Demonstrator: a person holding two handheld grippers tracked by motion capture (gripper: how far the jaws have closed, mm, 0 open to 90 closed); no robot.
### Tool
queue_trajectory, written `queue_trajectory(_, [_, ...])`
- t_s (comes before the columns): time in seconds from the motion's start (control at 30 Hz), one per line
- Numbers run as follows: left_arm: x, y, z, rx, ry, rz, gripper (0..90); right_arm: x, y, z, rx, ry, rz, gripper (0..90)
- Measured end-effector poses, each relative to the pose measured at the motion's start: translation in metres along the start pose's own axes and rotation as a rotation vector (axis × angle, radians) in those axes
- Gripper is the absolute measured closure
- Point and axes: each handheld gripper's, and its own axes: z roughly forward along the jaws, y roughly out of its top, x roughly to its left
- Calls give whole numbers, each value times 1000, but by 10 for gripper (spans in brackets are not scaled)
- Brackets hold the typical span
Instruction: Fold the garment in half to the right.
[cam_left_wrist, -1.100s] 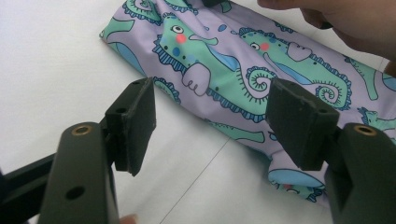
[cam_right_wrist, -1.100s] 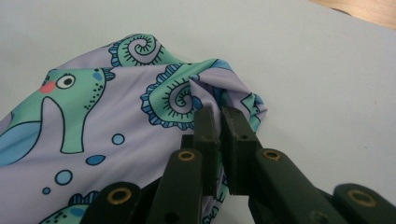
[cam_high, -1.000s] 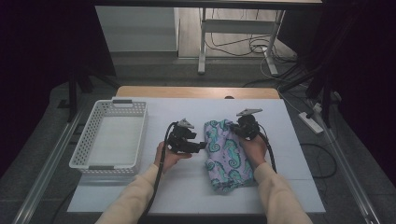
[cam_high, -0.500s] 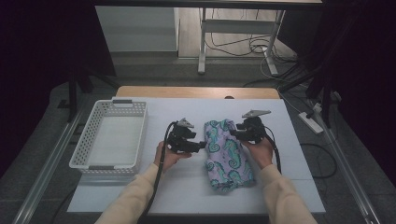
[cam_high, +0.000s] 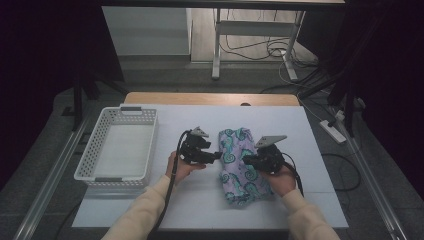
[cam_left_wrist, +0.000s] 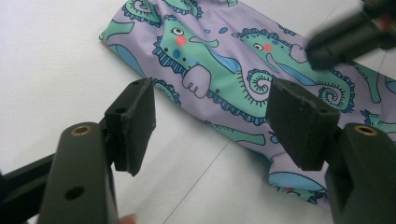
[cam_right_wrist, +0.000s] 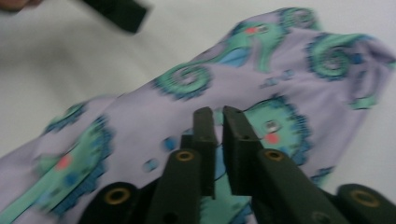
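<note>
A lilac cloth (cam_high: 239, 167) printed with green seahorses lies bunched on the white table (cam_high: 200, 205); it also appears in the left gripper view (cam_left_wrist: 224, 74) and the right gripper view (cam_right_wrist: 289, 74). My left gripper (cam_high: 216, 156) (cam_left_wrist: 212, 116) rests open at the cloth's left edge, its jaws on either side of the hem and not touching it. My right gripper (cam_high: 246, 160) (cam_right_wrist: 218, 122) hovers over the middle of the cloth from the right. Its jaws have just been closing and stand shut, with no fold seen between their tips.
A white slotted basket (cam_high: 90, 150) stands at the left of the table. A wooden strip (cam_high: 210, 98) runs along the far edge. Cables and a power strip (cam_high: 334, 131) lie on the floor to the right.
The right gripper has come from the cloth's far right corner toward the person, over the cloth's middle. The left gripper and the cloth look unchanged.
</note>
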Motion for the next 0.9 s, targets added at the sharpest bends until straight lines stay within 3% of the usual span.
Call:
queue_trajectory(0.17, [0, 0, 0, 0, -1, -1, 333, 20, -11, -1, 51, 47, -49, 893])
queue_trajectory(0.3, [0, 0, 0, 3, -5, -2, 332, 28, -24, -4, 91, 47, -64, 893])
queue_trajectory(0.5, [-2, 0, 1, 7, -7, 2, 331, 25, -45, -15, 137, 7, -61, 893])
queue_trajectory(0.67, [-2, 0, 2, 12, -7, 3, 330, 22, -60, -22, 162, 1, -38, 894])
queue_trajectory(0.8, [-4, 0, 3, 14, -9, 5, 329, 19, -66, -25, 151, 10, -12, 894])
queue_trajectory(0.9, [-4, 0, 4, 16, -7, 6, 329, 22, -62, -27, 132, 13, -31, 894])
